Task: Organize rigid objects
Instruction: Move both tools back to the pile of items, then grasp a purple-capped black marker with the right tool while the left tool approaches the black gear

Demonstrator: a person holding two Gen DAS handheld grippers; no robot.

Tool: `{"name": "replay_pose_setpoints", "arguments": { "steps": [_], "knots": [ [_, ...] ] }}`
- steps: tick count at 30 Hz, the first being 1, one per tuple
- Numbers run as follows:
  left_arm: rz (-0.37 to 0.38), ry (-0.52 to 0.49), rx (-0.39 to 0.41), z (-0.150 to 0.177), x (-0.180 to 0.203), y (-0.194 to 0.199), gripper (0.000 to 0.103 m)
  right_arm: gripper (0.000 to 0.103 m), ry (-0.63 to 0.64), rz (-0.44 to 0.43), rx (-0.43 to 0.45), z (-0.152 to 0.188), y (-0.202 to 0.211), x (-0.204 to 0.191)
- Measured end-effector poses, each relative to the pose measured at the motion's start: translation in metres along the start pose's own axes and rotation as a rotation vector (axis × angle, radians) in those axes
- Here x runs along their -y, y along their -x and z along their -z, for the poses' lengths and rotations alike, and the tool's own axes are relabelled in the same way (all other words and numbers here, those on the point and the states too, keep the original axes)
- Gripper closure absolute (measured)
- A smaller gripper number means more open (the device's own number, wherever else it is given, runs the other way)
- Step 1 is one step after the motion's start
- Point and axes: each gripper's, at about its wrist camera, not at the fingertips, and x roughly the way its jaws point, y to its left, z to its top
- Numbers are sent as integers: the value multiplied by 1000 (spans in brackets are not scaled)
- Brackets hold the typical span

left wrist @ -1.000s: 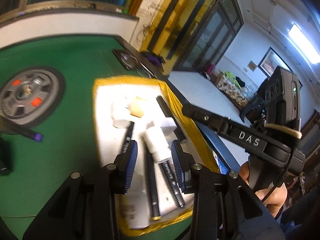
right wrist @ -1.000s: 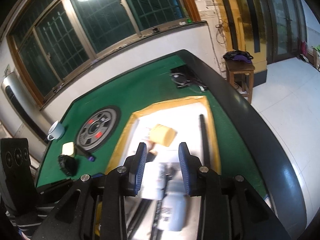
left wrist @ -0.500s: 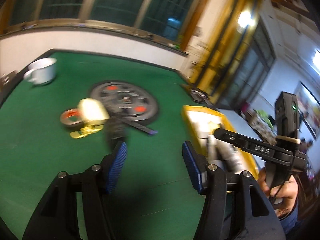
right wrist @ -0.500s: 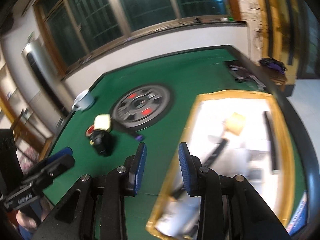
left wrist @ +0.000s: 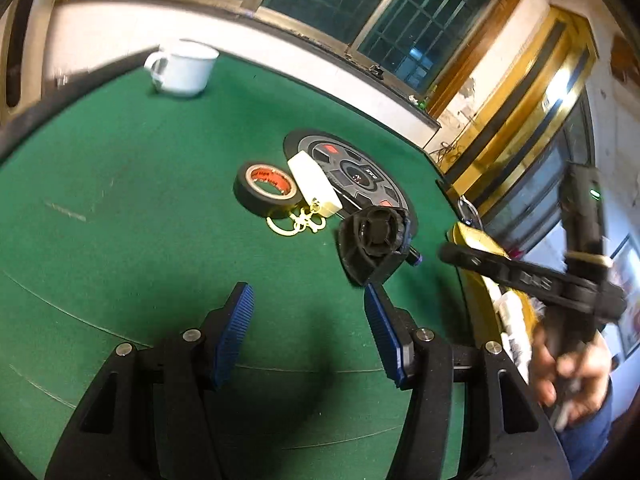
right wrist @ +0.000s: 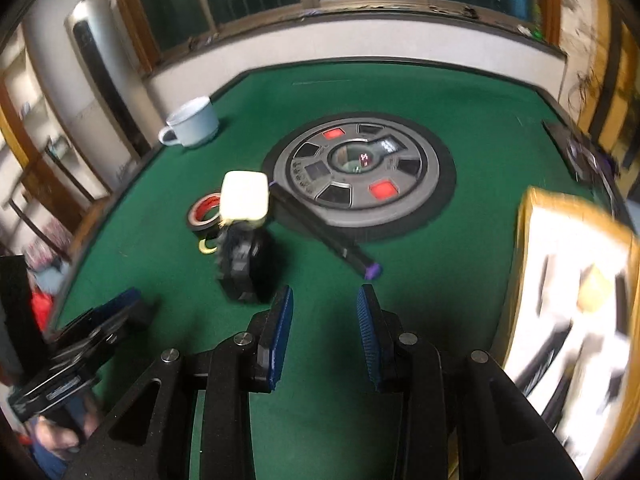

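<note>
Both grippers, left [left wrist: 306,322] and right [right wrist: 324,322], hang over bare green felt [left wrist: 120,184] with jaws apart, holding nothing. Just ahead sits a black gadget [left wrist: 374,242], pen [right wrist: 324,232] beside it, then tape [left wrist: 267,192], white block [left wrist: 314,188], round panel [right wrist: 360,168], mug [right wrist: 192,124] farthest. Tray [right wrist: 576,304] off right.

tabletop [left wrist: 120,184]: matt green felt | mug [left wrist: 183,67]: glossy white glaze | tape roll [left wrist: 266,190]: matt black | pads [left wrist: 234,334]: ribbed blue rubber | tray [right wrist: 524,236]: yellow taped rim
</note>
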Motion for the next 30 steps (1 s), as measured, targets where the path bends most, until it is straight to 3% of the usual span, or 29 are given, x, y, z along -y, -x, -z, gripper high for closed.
{"name": "replay_pose_setpoints", "arguments": {
  "steps": [5, 8, 11, 16, 19, 21, 25, 30],
  "knots": [
    [42, 2, -11, 2, -2, 3, 46, 74, 166, 28, -82, -37, -39, -11],
    [53, -4, -13, 3, 0, 1, 46, 74, 220, -5, -142, -52, -67, -17],
    [62, 1, -16, 2, -1, 1, 46, 74, 222, -24, -185, -60, -90, -19],
    [71, 5, -22, 2, -1, 0, 46, 76, 136, -105, -207, -63, -95, -16],
    [68, 6, -20, 1, -1, 0, 46, 89, 77, -118, -237, -54, -92, -7],
    [66, 5, -16, 1, -2, 0, 46, 90, 25, -103, -227, -41, -82, 1],
    [60, 2, -16, 1, -1, 0, 46, 90, -54, 25, -163, -7, -55, 9],
    [52, 3, -22, 2, 0, 0, 46, 90, -117, 75, -74, 44, -19, 3]
  ]
}}
